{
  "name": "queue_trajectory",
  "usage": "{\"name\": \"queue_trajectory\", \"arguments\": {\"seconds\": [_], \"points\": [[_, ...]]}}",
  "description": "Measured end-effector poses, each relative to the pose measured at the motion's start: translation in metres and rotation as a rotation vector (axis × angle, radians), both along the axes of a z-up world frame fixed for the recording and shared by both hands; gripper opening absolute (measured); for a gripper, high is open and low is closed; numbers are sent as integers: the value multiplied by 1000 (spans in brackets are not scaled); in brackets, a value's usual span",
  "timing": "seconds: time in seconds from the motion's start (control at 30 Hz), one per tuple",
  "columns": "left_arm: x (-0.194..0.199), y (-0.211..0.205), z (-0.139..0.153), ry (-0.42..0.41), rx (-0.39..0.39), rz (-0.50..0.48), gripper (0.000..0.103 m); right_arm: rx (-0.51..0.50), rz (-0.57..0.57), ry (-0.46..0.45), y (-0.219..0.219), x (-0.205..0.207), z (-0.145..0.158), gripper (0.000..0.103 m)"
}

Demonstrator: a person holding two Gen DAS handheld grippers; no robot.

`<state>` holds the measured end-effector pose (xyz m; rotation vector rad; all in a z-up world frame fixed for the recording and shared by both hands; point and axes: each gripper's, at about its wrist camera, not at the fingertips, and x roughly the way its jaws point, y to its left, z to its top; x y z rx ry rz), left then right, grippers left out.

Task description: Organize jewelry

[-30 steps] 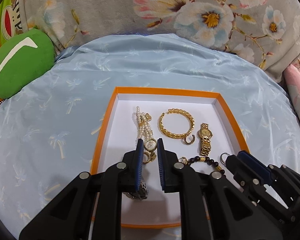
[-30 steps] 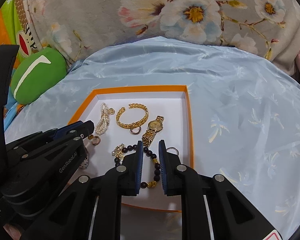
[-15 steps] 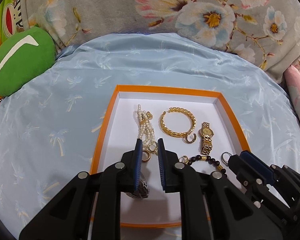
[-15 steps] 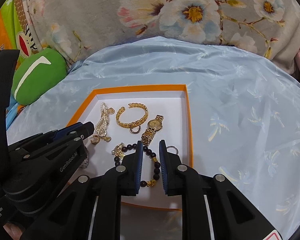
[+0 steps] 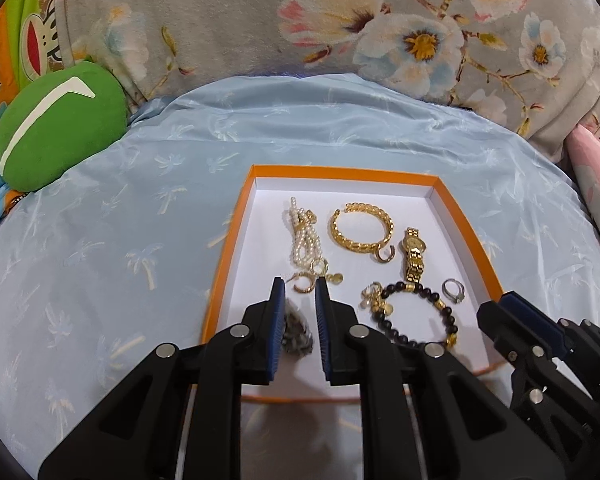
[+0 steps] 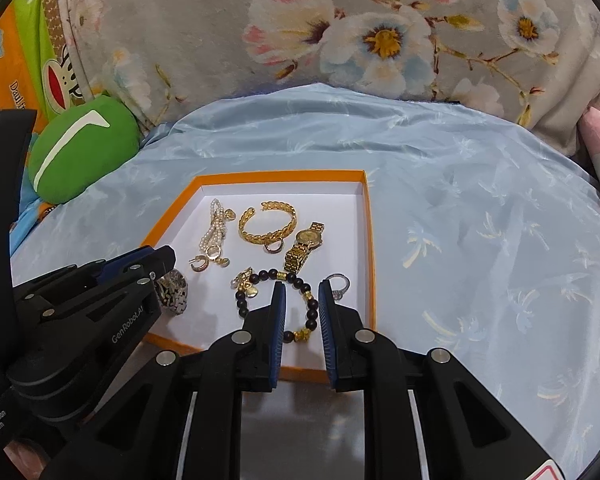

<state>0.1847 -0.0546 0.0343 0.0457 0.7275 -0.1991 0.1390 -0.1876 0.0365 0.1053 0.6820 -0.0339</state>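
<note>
With all the jewelry in the tray [image 5: 466, 236], sorting looks nearly done.
Left gripper [image 5: 300, 292] clenched, empty; right gripper [image 6: 302, 294] narrowly parted, empty.

Even, warm indoor light; no harsh glare. Soft shadows fall inside the orange tray [image 5: 466, 216] walls. Fisheye bends both views, black vignette at corners. Centre sharp; the blue sheet [image 6: 480, 220] shows faint sheen.

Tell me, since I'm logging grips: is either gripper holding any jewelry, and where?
Nothing is held; the silver watch and bead bracelet lie in the tray.
</note>
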Motion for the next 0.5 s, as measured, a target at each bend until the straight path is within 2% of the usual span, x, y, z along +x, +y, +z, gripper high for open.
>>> {"name": "queue_trajectory", "arguments": {"seconds": [0.07, 0.1, 0.5], "points": [[-9, 3, 2, -10, 5, 4, 14, -1, -5, -5, 0, -8, -1, 27], [-12, 4, 2, -13, 7, 3, 14, 2, -8, -5, -1, -12, -2, 28], [-21, 10, -13, 25, 24, 25, 14, 16, -10, 30, -1, -15, -16, 28]]}}
